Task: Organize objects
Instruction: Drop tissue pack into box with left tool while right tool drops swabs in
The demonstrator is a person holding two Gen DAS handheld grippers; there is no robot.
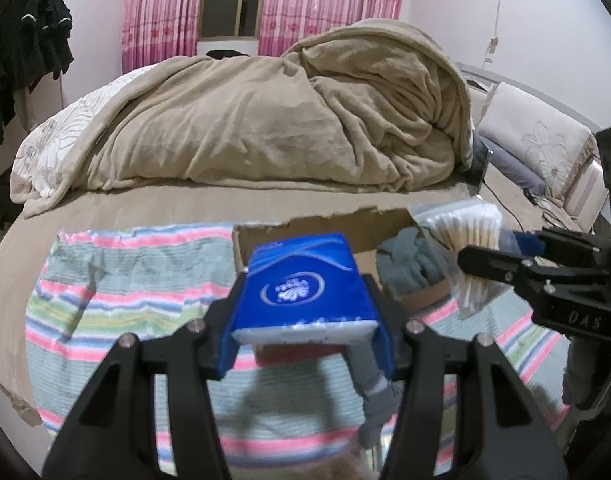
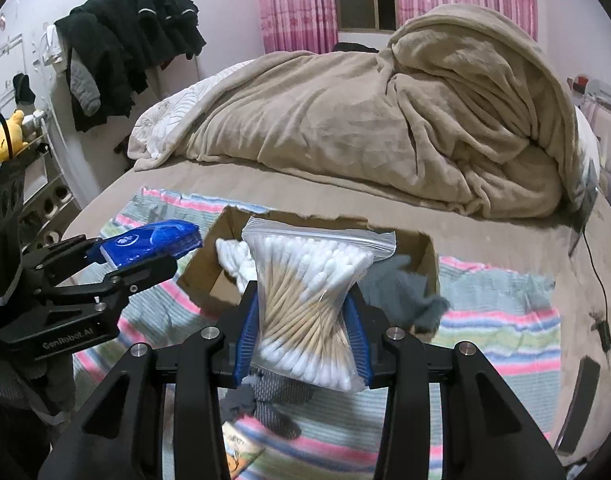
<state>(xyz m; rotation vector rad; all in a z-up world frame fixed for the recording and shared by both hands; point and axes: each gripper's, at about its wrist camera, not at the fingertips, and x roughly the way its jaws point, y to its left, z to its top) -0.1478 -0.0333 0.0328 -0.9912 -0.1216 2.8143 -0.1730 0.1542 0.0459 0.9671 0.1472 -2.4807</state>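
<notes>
Left hand-held gripper (image 1: 305, 320): clamped on blue tissue pack (image 1: 301, 284), held above striped towel (image 1: 117, 292), near cardboard box (image 2: 421, 256). Right hand-held gripper (image 2: 305, 320): clamped on cotton swab bag (image 2: 309, 300), raised over box. Inside box: gray cloth (image 2: 393, 284), white cloth (image 2: 235, 262).

We are in a home bedroom: ahead of our grippers lies a bed (image 1: 225, 200) with a rumpled beige blanket (image 1: 285, 120), pink curtains (image 1: 161, 12) behind it.

black grippers (image 1: 305, 300) (blue pads (image 2: 245, 332))
</notes>
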